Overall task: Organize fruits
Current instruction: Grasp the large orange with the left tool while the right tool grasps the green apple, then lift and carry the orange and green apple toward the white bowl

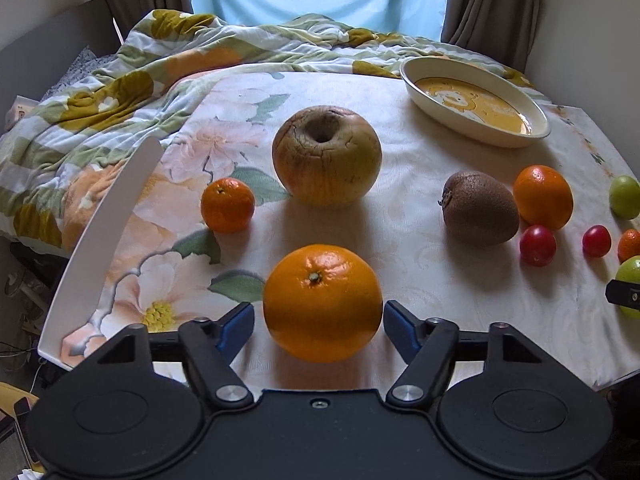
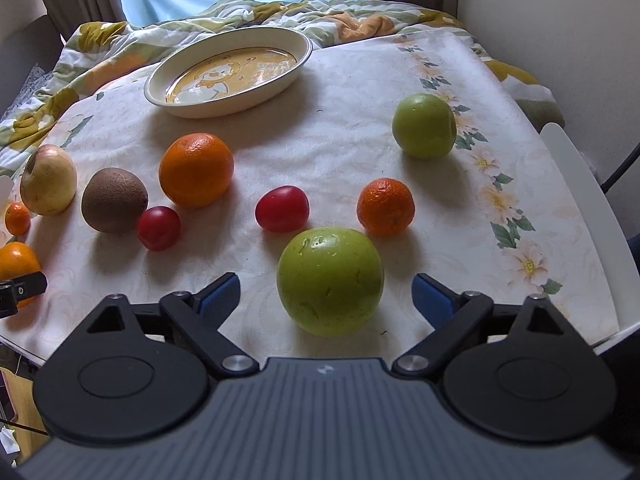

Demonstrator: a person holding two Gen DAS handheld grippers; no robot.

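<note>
We see the oval dish (image 2: 230,74) at the table's far side w/ no fruit in it. Left gripper (image 1: 320,330) spread round a big orange (image 1: 322,302), pads not touching; right gripper (image 2: 326,300) spread round a green apple (image 2: 330,280), gaps both sides.

small orange (image 1: 631,245): cut off by the right edge, left wrist view
lower green apple (image 1: 630,280): partly behind the right claw's tip (image 1: 624,295)
large orange (image 2: 16,264): cut by the left edge, right wrist view

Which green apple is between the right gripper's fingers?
The nearer green apple, between the right gripper's open fingers; the other green apple sits farther back, right.
</note>
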